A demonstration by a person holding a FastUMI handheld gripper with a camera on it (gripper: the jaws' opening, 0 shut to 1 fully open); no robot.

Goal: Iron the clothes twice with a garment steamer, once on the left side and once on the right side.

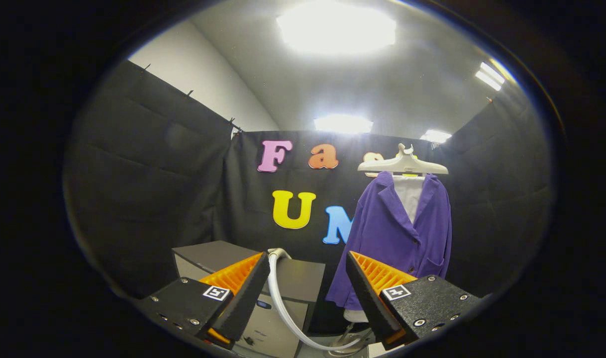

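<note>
A purple jacket (pixel 400 233) hangs over a white inner garment on a pale hanger (pixel 403 164), beyond my right finger. My gripper (pixel 308 266) is open, its fingers spread wide with nothing between them. A white steamer hose (pixel 283 303) curves down from a connector on top of a grey box-shaped unit (pixel 283 283), passing through the gap between the fingers toward the stand's base. The steamer head itself is hidden from me.
Black cloth walls close the booth at the back and on both sides. The grey unit stands just ahead of my left finger, left of the jacket. Bright ceiling lights glare above.
</note>
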